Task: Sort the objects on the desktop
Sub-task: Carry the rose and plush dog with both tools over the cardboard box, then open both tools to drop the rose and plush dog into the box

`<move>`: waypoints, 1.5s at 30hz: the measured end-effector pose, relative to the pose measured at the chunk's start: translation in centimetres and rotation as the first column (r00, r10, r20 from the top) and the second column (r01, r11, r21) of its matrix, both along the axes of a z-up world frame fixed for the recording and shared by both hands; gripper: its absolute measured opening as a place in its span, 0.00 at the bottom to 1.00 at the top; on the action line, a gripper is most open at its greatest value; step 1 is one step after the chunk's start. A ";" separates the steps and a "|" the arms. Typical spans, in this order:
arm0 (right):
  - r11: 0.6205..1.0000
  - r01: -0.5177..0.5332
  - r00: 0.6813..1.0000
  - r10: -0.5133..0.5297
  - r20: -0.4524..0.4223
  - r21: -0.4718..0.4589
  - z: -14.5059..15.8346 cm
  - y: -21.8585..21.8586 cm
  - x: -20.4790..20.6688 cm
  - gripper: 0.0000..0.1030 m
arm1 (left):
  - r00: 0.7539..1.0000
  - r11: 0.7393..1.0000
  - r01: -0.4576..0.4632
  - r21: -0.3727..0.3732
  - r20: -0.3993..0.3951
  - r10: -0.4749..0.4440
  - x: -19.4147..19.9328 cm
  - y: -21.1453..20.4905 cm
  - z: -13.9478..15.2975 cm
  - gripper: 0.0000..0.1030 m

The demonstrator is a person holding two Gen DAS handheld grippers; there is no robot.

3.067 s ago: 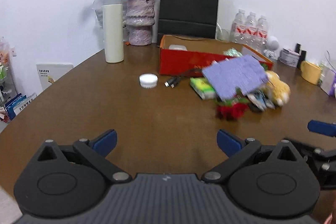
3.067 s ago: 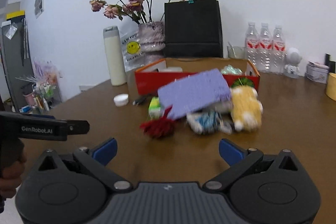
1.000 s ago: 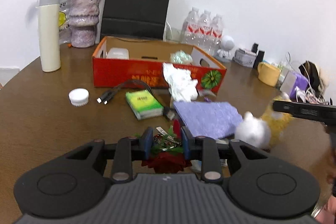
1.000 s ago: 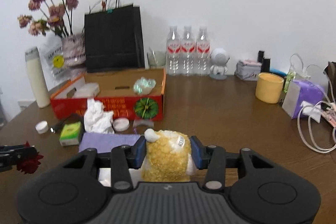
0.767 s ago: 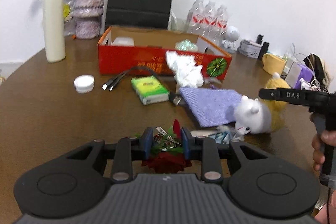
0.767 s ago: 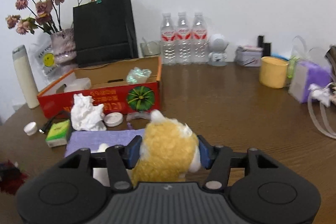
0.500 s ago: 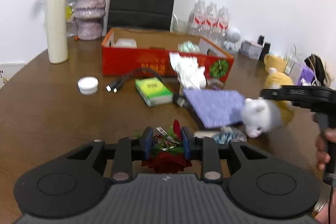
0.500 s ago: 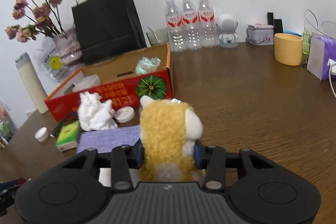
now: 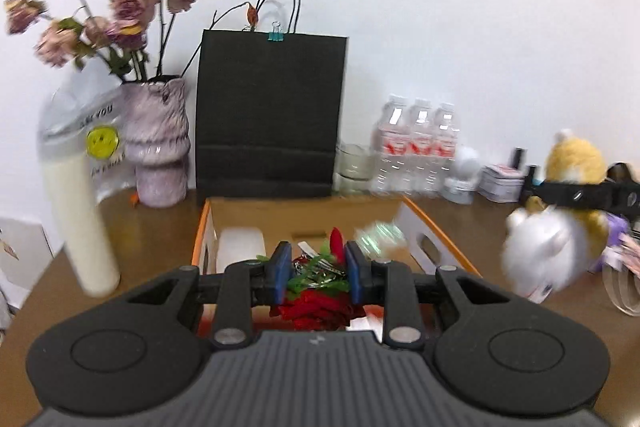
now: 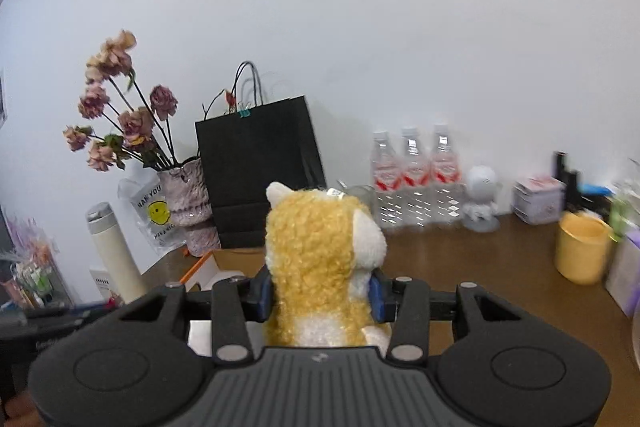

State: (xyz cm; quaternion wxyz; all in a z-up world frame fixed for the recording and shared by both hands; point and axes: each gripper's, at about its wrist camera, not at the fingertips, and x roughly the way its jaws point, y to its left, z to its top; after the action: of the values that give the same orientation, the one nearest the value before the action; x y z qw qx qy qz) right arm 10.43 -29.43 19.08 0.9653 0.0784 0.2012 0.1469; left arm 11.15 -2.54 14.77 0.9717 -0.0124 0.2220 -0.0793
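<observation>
My left gripper (image 9: 316, 271) is shut on a red artificial rose (image 9: 320, 303) with green leaves, held in the air just in front of the open orange cardboard box (image 9: 440, 227). Inside the box lie a white container (image 9: 242, 247) and a crumpled greenish wrapper (image 9: 378, 235). My right gripper (image 10: 322, 291) is shut on a yellow-and-white plush toy (image 10: 320, 259), lifted off the table. In the left wrist view that plush toy (image 9: 552, 227) hangs at the right, clamped in the black fingers (image 9: 576, 195) of the right gripper.
A black paper bag (image 9: 272, 115), a purple vase (image 9: 160, 143) of dried roses, a cream thermos (image 9: 80, 219) and three water bottles (image 9: 418, 147) stand behind the box. A yellow cup (image 10: 582, 253), a white figurine (image 10: 482, 203) and small tins sit at the right.
Both grippers have risen and moved toward the box with their loads. The purple cloth, tissue and green packet on the table have dropped out of sight below.
</observation>
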 end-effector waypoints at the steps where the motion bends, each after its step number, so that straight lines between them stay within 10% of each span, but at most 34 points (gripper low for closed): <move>1: 1.000 -0.010 0.999 0.010 -0.034 -0.005 -0.1 1.0 2.8 0.41 | 1.000 1.000 0.006 0.027 -0.011 -0.005 2.3 -0.7 -0.3 0.28; 9: 0.986 0.021 0.947 -0.073 -0.312 -0.166 -6.0 7.2 16.6 0.41 | 0.960 0.999 -0.040 0.002 -0.278 0.039 13.3 -3.0 -7.1 0.29; 20: 0.895 0.006 0.913 -0.187 -0.363 -0.445 -12.3 10.1 18.2 0.52 | 0.899 0.999 0.052 0.007 -0.436 -0.044 14.9 -5.1 -11.1 0.40; 26: 0.923 -0.010 0.924 -0.139 -0.356 -0.385 -8.7 9.0 17.3 0.75 | 0.915 1.000 0.020 -0.021 -0.403 -0.026 13.3 -2.5 -7.0 0.63; 39: 0.999 -0.024 0.875 0.008 -0.484 -0.028 -1.4 4.5 14.8 0.76 | 0.880 0.974 -0.185 0.134 -0.419 0.225 10.5 1.4 0.2 0.97; 45: 0.997 -0.052 0.883 0.017 -0.468 -0.063 -1.7 6.2 12.5 0.76 | 0.905 0.965 -0.191 0.178 -0.349 0.244 7.5 0.6 0.9 1.00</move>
State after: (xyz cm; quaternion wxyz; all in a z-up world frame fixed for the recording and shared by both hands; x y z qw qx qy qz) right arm 22.88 -23.21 17.34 0.8879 0.0721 0.4344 0.1332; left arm 18.65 -1.90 15.67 0.9140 0.0164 0.4023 0.0492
